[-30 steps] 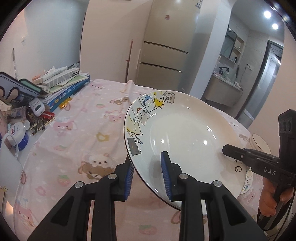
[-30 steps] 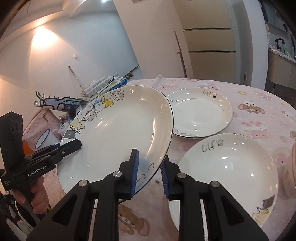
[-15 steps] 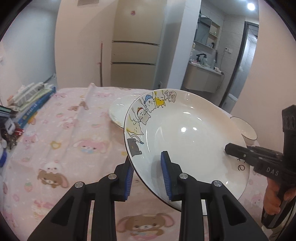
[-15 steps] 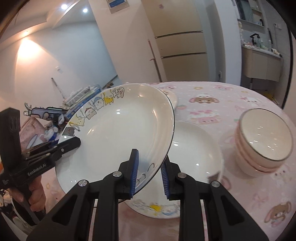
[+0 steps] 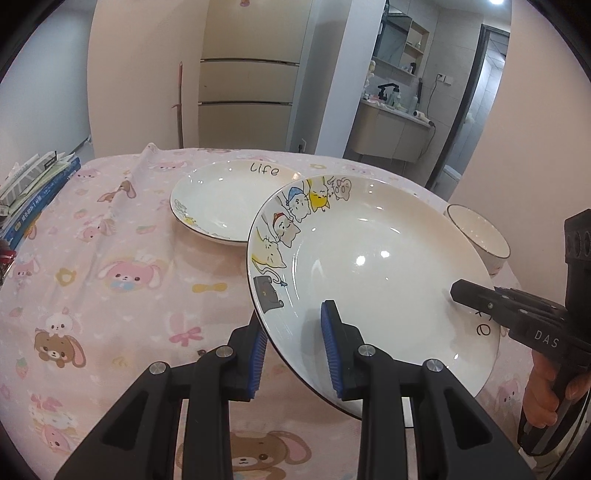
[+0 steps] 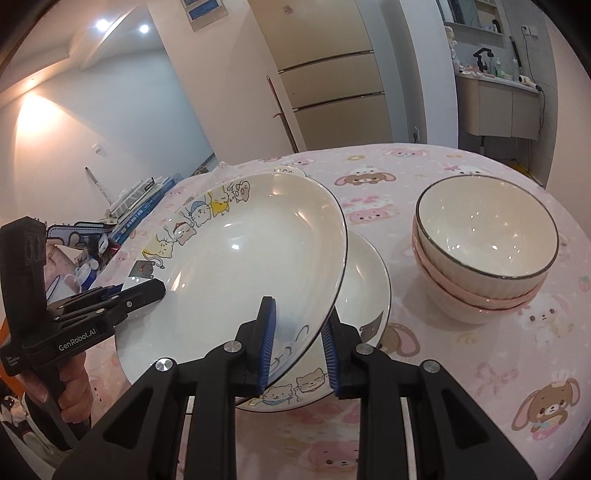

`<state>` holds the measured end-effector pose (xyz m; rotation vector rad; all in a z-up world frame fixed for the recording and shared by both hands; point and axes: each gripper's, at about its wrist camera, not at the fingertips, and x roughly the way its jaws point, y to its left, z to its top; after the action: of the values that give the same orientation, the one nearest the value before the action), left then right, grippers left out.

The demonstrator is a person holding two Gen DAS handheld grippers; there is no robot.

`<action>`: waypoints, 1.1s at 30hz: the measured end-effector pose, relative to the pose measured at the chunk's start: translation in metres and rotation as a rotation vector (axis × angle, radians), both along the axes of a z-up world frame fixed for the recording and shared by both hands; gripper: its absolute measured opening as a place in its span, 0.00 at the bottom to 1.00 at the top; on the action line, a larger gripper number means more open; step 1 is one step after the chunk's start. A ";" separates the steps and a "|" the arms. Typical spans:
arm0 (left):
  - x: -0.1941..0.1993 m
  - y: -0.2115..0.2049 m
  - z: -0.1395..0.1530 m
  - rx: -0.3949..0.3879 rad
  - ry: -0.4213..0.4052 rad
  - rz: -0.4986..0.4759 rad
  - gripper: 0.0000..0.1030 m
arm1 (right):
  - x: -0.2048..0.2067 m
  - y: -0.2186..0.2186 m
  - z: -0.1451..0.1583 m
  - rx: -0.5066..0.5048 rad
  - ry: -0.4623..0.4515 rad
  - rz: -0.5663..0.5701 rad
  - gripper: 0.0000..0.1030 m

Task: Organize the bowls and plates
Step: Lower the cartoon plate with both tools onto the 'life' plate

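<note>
Pink cartoon-print table (image 6: 461,170) is carrying plates and stacked bowls (image 6: 484,258).
Left hand-held gripper (image 5: 295,354) and right hand-held gripper (image 6: 299,350) are pinching opposite rims of the cat plate (image 6: 236,266), steadying it tilted above another plate (image 6: 365,295), likely for stacking.

A pink cartoon-print cloth (image 5: 122,258) covers the surface. At twelve o'clock stands a tall beige cabinet (image 5: 247,92) with horizontal seams, a thin stick (image 5: 180,107) leaning beside it. At two o'clock an alcove holds a vanity (image 5: 391,129) and shelves. Books (image 5: 33,192) pile at nine o'clock. Two ceiling spotlights (image 6: 122,26) glow in the right wrist view.
</note>
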<state>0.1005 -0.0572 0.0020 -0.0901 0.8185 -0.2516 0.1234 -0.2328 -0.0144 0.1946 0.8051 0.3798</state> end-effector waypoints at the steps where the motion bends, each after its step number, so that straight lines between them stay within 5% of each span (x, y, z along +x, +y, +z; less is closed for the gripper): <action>1: 0.000 0.000 -0.002 0.003 0.007 -0.001 0.30 | 0.000 0.000 -0.002 0.000 0.007 -0.001 0.23; 24: 0.018 -0.012 -0.034 0.031 0.117 -0.054 0.30 | 0.006 -0.005 -0.028 -0.056 0.123 -0.063 0.24; 33: 0.024 -0.020 -0.033 0.099 0.116 -0.046 0.30 | 0.012 0.005 -0.025 -0.130 0.131 -0.084 0.26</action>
<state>0.1244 -0.0776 -0.0306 0.0076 0.9482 -0.2508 0.1349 -0.2281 -0.0398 0.1322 0.9445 0.2357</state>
